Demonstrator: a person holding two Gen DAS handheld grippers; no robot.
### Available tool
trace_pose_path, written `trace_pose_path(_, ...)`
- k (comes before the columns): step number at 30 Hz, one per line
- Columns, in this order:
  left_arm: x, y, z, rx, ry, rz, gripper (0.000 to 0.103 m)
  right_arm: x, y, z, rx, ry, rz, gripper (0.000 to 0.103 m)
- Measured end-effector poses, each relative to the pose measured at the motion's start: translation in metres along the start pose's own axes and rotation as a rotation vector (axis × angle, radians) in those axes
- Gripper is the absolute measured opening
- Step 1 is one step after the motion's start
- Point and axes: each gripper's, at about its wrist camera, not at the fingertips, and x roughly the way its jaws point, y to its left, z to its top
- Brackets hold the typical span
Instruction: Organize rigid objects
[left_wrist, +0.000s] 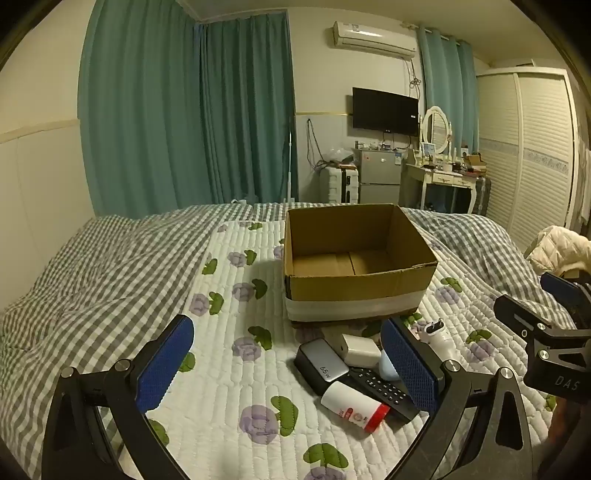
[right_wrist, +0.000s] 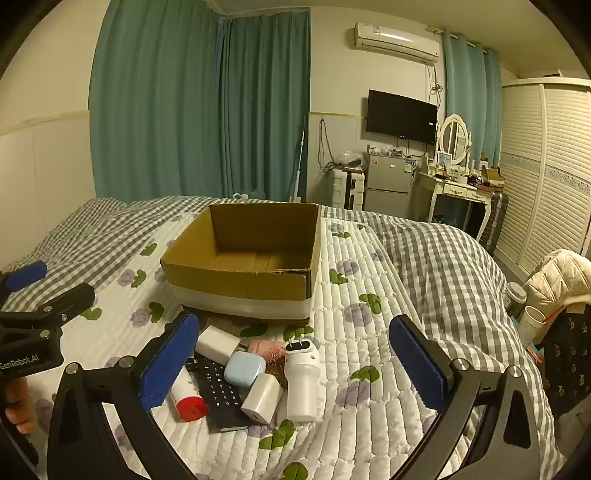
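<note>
Rigid objects lie heaped on the floral quilt (right_wrist: 362, 369) at 6 o'clock from the open cardboard box (right_wrist: 243, 254): a black remote (right_wrist: 218, 391), a white bottle (right_wrist: 302, 380), a red-capped tube (right_wrist: 186, 397), white chargers (right_wrist: 217, 343) and a pale blue case (right_wrist: 243, 368). The left gripper (left_wrist: 288, 365) and right gripper (right_wrist: 291, 363) both hover level over the heap, spread wide, holding and touching nothing
</note>
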Motion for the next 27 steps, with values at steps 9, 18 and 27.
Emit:
trace_pose_path(9,-0.001,-0.001,-0.001,0.006,-0.014,0.021,0.103,0.002,0.000,-0.001,0.002,0.000,-0.002,0.103)
trace_pose_path(18,-0.001,-0.003,0.000,0.009,-0.015,0.018,0.103,0.004,0.000,-0.003,0.000,0.008,-0.003,0.103)
trace_pose_path(27,-0.001,-0.001,-0.002,0.005,-0.015,0.019,0.103,0.006,0.002,-0.004,-0.001,0.020,-0.005,0.103)
